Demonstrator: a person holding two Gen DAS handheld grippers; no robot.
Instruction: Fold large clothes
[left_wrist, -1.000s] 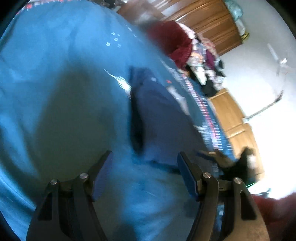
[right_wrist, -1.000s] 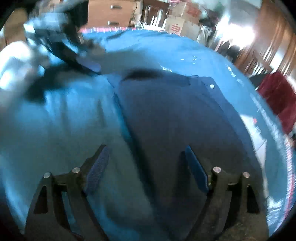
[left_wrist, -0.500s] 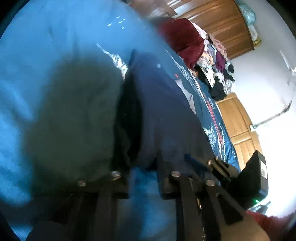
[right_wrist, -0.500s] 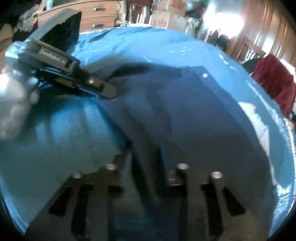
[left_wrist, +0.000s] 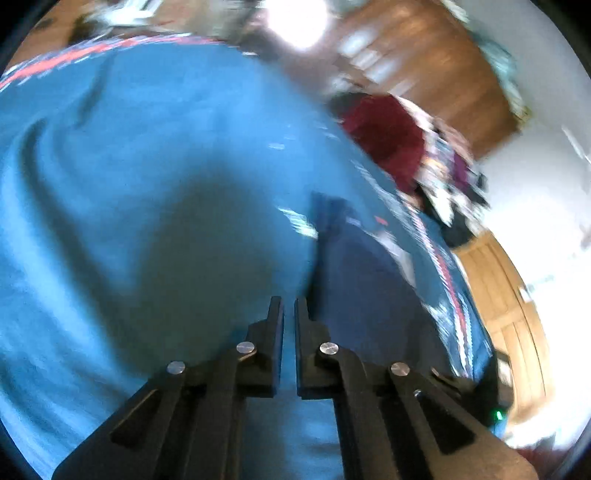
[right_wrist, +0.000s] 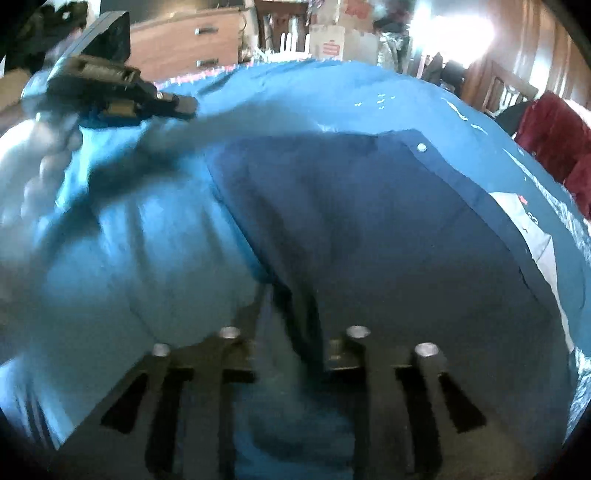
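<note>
My right gripper (right_wrist: 291, 314) pinches the navy garment (right_wrist: 388, 229); my left gripper (left_wrist: 289, 314) is nearly closed, seemingly empty; folding looks barely begun

Home bedroom: blue bedspread (left_wrist: 155, 155), wooden wardrobe (left_wrist: 436, 74), drawers (right_wrist: 192, 40)

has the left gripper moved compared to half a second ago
Yes. In the right wrist view the left gripper now sits higher and farther back, off the dark navy garment edge where it was, over the blue bedsheet.
</note>
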